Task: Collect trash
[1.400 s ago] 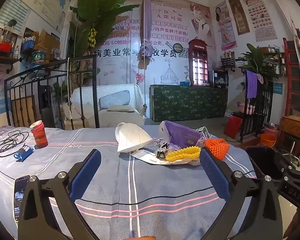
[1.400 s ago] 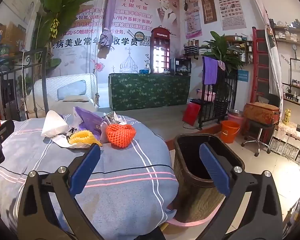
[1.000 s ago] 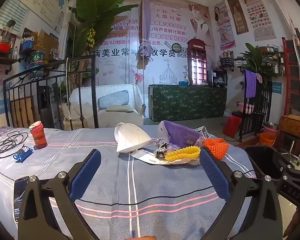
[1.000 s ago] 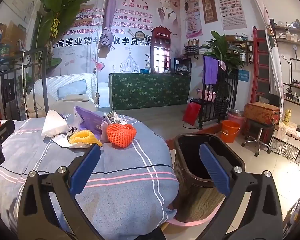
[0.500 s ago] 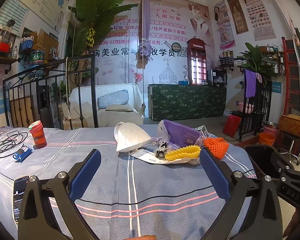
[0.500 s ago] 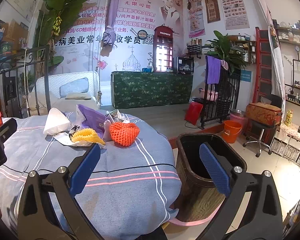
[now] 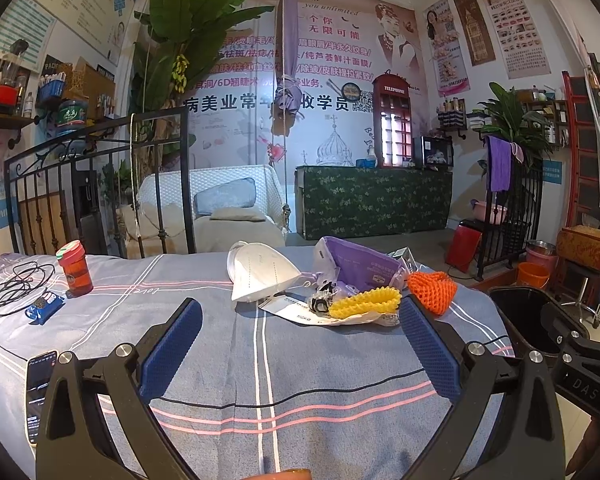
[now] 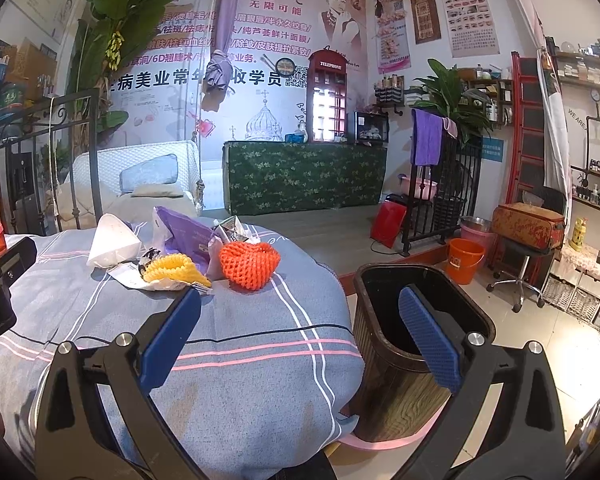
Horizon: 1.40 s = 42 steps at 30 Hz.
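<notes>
A pile of trash lies on the grey striped bedspread [image 7: 300,364]: a white face mask [image 7: 258,272], a purple bag [image 7: 360,266], a yellow foam net [image 7: 366,300], an orange foam net [image 7: 432,286] and a paper slip [image 7: 296,308]. In the right wrist view the mask [image 8: 114,244], the yellow net [image 8: 172,268] and the orange net [image 8: 250,264] lie ahead to the left. A dark waste bin [image 8: 416,320] stands on the floor beside the bed. My left gripper [image 7: 300,344] is open and empty, short of the pile. My right gripper [image 8: 300,328] is open and empty, between bed edge and bin.
A red cup [image 7: 74,268], a black cable [image 7: 16,284], a blue snack packet [image 7: 44,308] and a phone [image 7: 40,388] lie on the bed's left side. A black iron bed frame [image 7: 100,184] stands behind. An orange bucket [image 8: 464,260] and a stool [image 8: 520,272] stand beyond the bin.
The right gripper has moved slightly forward and left toward the bed, so the trash pile looks nearer. The left gripper has barely moved. Both stay open.
</notes>
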Each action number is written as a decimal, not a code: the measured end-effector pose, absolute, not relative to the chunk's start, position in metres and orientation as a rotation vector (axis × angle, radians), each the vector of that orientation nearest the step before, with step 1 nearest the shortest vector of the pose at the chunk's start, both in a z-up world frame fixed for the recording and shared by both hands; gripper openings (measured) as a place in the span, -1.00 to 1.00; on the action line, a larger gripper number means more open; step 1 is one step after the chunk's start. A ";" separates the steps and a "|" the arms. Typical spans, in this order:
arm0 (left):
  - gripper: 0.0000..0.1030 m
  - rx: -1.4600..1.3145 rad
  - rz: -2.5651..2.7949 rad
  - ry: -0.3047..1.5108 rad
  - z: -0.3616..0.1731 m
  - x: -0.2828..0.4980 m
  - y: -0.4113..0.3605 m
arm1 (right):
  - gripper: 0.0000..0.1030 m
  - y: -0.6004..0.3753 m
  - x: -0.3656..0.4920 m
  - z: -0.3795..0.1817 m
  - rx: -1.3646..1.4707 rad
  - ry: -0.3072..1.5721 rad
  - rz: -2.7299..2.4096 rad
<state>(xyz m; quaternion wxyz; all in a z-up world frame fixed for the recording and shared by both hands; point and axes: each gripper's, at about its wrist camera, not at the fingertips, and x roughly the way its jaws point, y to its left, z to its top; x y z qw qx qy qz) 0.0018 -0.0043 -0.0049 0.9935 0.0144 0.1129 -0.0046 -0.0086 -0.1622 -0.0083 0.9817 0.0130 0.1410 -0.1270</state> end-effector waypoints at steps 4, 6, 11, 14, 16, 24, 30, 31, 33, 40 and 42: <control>0.89 0.030 -0.010 0.227 -0.005 0.002 -0.004 | 0.90 -0.162 -0.007 -0.009 0.025 0.287 -0.255; 0.89 0.029 -0.011 0.227 -0.005 0.002 -0.003 | 0.90 -0.161 -0.006 -0.010 0.022 0.289 -0.254; 0.89 0.030 -0.012 0.228 -0.005 0.002 -0.003 | 0.90 -0.161 -0.005 -0.011 0.025 0.291 -0.253; 0.89 0.030 -0.011 0.229 -0.005 0.002 -0.003 | 0.90 -0.161 -0.006 -0.011 0.027 0.291 -0.254; 0.89 0.029 -0.011 0.228 -0.005 0.002 -0.003 | 0.90 -0.161 -0.006 -0.011 0.026 0.292 -0.253; 0.89 0.029 -0.011 0.229 -0.006 0.003 -0.003 | 0.90 -0.162 -0.007 -0.011 0.027 0.299 -0.251; 0.89 0.029 -0.012 0.232 -0.005 0.003 -0.003 | 0.90 -0.161 -0.007 -0.012 0.027 0.299 -0.252; 0.89 0.030 -0.012 0.231 -0.005 0.003 -0.003 | 0.90 -0.161 -0.008 -0.011 0.028 0.300 -0.252; 0.89 0.029 -0.012 0.231 -0.005 0.003 -0.003 | 0.90 -0.162 -0.009 -0.011 0.027 0.301 -0.252; 0.89 0.029 -0.012 0.232 -0.005 0.003 -0.003 | 0.90 -0.162 -0.009 -0.012 0.026 0.305 -0.250; 0.89 0.028 -0.012 0.232 -0.006 0.003 -0.003 | 0.90 -0.162 -0.009 -0.012 0.026 0.304 -0.251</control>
